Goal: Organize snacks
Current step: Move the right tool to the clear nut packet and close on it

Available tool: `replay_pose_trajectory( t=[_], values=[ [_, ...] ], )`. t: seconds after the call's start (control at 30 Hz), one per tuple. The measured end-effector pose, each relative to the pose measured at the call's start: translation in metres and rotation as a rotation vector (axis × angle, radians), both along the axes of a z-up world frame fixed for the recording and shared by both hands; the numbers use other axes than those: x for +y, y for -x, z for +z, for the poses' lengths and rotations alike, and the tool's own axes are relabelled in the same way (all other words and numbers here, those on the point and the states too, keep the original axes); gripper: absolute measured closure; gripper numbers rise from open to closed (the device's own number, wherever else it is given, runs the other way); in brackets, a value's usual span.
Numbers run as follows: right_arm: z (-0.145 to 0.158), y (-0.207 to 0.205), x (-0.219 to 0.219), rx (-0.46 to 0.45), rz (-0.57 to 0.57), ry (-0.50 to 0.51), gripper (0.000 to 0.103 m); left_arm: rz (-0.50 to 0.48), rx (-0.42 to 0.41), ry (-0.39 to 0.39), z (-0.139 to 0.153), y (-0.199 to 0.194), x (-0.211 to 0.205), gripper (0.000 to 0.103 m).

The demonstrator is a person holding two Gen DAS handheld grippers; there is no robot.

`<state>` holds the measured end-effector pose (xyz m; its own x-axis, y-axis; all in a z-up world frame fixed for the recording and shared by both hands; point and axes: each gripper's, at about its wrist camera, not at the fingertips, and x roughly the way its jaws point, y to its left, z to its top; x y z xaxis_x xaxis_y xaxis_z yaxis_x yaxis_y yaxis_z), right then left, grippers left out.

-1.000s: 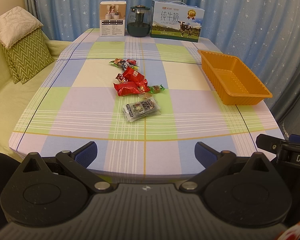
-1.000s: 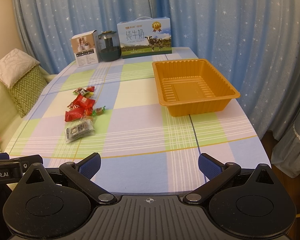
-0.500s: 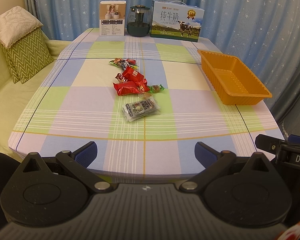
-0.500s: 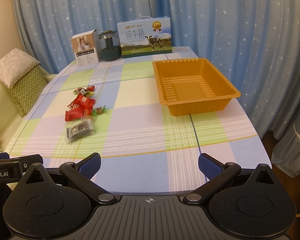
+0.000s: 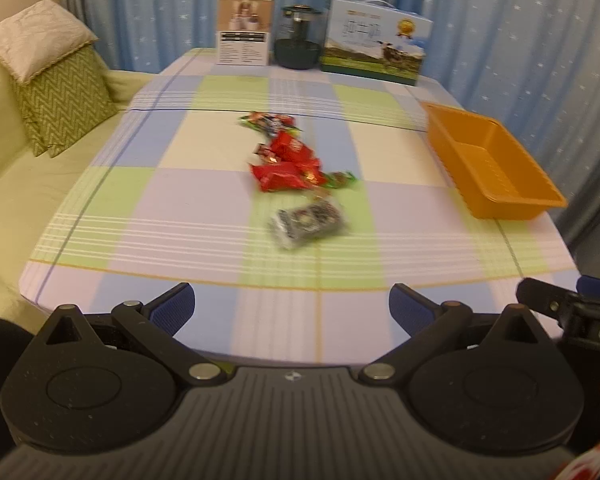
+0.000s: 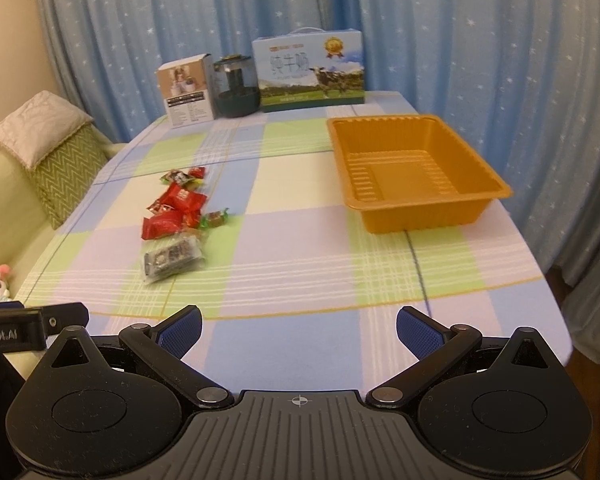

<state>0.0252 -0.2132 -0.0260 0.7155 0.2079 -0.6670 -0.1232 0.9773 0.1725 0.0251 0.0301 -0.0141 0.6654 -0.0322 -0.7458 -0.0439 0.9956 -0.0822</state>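
Observation:
Several wrapped snacks lie in a loose row mid-table: red packets (image 5: pixel 286 164) (image 6: pixel 176 210), a clear pack of dark bars (image 5: pixel 308 222) (image 6: pixel 172 258), a small green candy (image 5: pixel 342 179) (image 6: pixel 215 218) and a mixed wrapper at the far end (image 5: pixel 266 120) (image 6: pixel 182 176). An empty orange tray (image 5: pixel 496 196) (image 6: pixel 440 216) sits at the right. My left gripper (image 5: pixel 292 308) is open and empty over the near table edge. My right gripper (image 6: pixel 298 330) is open and empty over the near edge, right of the left one.
A white product box (image 6: pixel 186 90), a dark glass jar (image 6: pixel 236 88) and a milk carton box (image 6: pixel 310 70) stand along the far edge. A sofa with cushions (image 5: pixel 56 92) is left of the table. Blue curtains (image 6: pixel 480 40) hang behind and to the right.
Both grippers have moved forward and a little closer to the table; the snacks and tray look larger. The left view is blurred by motion. Nothing on the table has moved.

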Motion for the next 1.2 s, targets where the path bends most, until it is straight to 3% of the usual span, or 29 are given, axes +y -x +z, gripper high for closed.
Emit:
replay_pose_trajectory(
  t=[0.47,0.53,0.7,0.93,1.2],
  values=[
    [-0.028,-0.054,0.059,-0.002,0.125,-0.047,0.002,0.02,0.01,-0.075,-0.019,-0.065,0.057,0.0],
    [-0.034,-0.064,0.068,0.016,0.134,-0.068,0.019,0.016,0.01,-0.08,-0.022,-0.076,0.065,0.0],
    [-0.05,-0.09,0.095,0.06,0.137,-0.13,0.029,0.014,0.013,-0.078,-0.03,-0.105,0.087,0.0],
    [-0.078,-0.122,0.127,0.144,0.075,-0.218,0.036,0.003,-0.003,-0.052,-0.049,-0.139,0.11,0.0],
    [-0.09,-0.147,0.15,0.134,-0.039,-0.216,0.036,0.054,0.01,0.027,-0.065,-0.153,0.135,0.0]
  ],
)
